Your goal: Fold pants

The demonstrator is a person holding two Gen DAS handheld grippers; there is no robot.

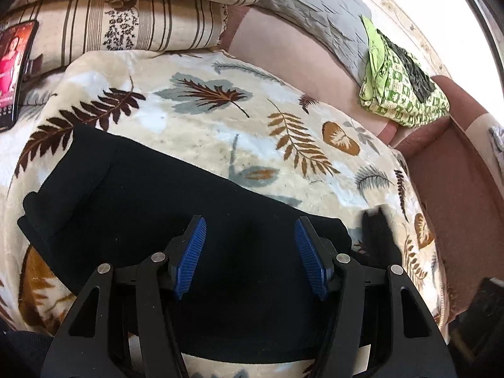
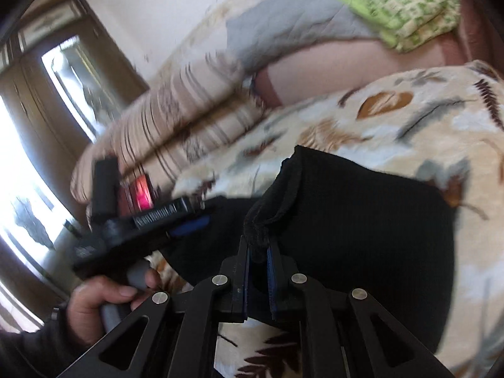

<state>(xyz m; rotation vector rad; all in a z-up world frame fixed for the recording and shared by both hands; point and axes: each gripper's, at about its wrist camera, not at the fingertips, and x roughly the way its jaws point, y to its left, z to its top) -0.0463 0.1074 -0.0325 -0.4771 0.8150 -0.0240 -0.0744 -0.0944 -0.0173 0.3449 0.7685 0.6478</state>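
Black pants (image 1: 151,195) lie folded across a cream blanket (image 1: 201,116) printed with brown and grey leaves, spread over a bed. The left gripper (image 1: 250,236) hangs above the dark cloth with its blue-padded fingers (image 1: 193,252) spread wide and nothing between them. In its wrist view the garment runs as a broad band from the lower middle up to the left, where a folded edge lies flat on the blanket.

The right gripper (image 2: 258,252) is clenched on a bunched edge of the pants, a thick seam standing up between its narrow jaws. From that pinch the black fabric drapes away to the right over the blanket. To the left in the right wrist view, the person's left hand (image 2: 104,302) grips the grey handle of the other tool, which is blurred.

Striped pillows (image 1: 132,28) are stacked at the far side of the blanket, with a phone (image 1: 15,69) showing a pink picture propped beside them. Farther back a grey quilted cover (image 1: 315,9) lies over a pinkish sheet, and a folded green patterned cloth (image 1: 400,88) sits on it near the bed's reddish-brown edge. A wooden door with a glass panel (image 2: 72,72) shows, blurred, in the right wrist view.
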